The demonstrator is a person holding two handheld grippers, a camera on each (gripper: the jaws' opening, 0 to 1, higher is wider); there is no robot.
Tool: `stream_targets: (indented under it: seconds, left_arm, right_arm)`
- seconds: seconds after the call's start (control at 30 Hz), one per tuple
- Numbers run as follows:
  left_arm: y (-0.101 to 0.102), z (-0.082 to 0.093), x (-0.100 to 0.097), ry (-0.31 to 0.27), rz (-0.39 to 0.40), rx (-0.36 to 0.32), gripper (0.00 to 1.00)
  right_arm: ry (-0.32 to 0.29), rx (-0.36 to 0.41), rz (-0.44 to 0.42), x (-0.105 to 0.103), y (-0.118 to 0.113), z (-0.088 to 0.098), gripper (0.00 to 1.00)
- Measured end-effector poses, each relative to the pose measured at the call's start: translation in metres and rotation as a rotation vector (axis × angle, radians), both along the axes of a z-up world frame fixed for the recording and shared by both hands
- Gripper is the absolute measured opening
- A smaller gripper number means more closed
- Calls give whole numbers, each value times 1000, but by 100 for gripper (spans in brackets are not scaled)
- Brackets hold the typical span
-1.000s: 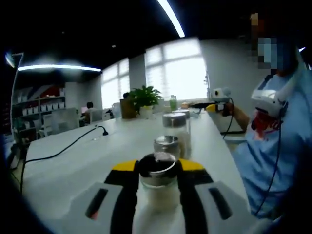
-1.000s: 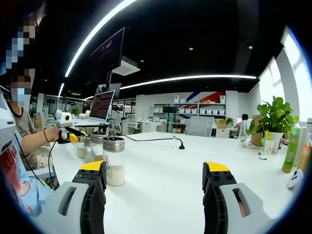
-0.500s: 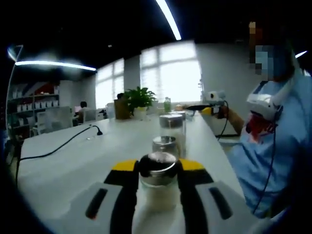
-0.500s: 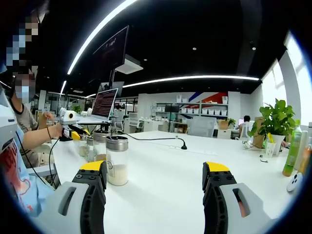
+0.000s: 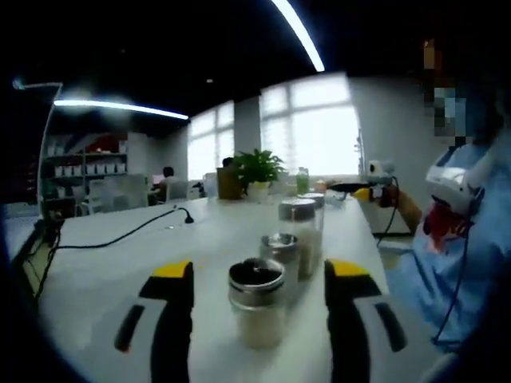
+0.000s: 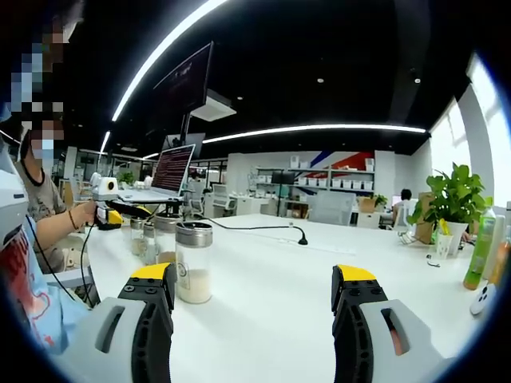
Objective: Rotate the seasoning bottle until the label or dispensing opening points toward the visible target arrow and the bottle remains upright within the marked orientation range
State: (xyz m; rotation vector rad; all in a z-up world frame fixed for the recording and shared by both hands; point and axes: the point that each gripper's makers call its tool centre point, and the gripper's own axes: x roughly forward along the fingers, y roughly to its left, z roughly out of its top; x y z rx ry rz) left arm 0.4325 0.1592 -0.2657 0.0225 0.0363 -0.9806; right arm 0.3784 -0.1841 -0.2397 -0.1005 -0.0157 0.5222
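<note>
Both grippers wide open, gripping nothing: left gripper [image 5: 259, 299] straddles upright seasoning bottle [image 5: 256, 302] untouched; right gripper [image 6: 254, 297] over bare table [image 6: 263, 263].

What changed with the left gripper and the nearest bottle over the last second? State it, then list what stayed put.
The left gripper let go: its jaws, shut on the nearest seasoning bottle before, now stand wide apart on either side of it. The bottle stays upright on the white table. The right gripper stayed open and empty, and the other bottles kept their row.

white table [image 6: 271, 303], potted plant [image 6: 451, 195], black cable [image 6: 255, 229]
</note>
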Motion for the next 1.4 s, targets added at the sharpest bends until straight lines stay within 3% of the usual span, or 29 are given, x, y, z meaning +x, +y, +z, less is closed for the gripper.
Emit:
stream_targets:
  seconds: [0.07,0.2,0.37,0.43,0.5,0.6,0.73,0.87,1.03,1.13,1.2,1.23,1.4]
  left_arm:
    - [6,-4,2,72,104,-18,70]
    - [7,4,-10,61,173,-90,69]
    - [15,9,-16,27,272,-58,69]
    - [18,9,-18,80,322,-118,70]
    - [20,11,-19,85,341,-165,70]
    - [22,6,-21,105,384,-166,70]
    - [21,2,-20,80,455,-101,71]
    - [13,-4,-23,87,520,-96,86]
    - [20,-1,-23,37,638,-97,84]
    - [20,1,-24,47,672,-136,85]
    - [24,5,-22,-33,735,-105,84]
    - [25,3,-22,-29,763,-102,83]
    - [23,8,-18,-50,806,-185,78]
  right_arm:
    - [4,1,-7,1,-2,-1,83]
    - [8,15,-15,2,-4,-1,83]
    - [8,6,-5,0,0,-3,83]
    - [11,-9,-12,0,-1,-5,83]
    - [9,-7,-16,0,-3,-5,83]
    - [10,-4,-18,-1,-3,-5,83]
    - [2,-7,-15,-2,0,-2,83]
    - [2,-9,-10,-2,2,-3,83]
    - [9,-9,-3,-3,6,-5,83]
    - [3,-6,-2,-4,5,-4,83]
    - [7,-15,-1,-4,5,-6,83]
    - [12,-18,-2,-3,5,-8,83]
    - [4,-18,13,-5,7,-7,83]
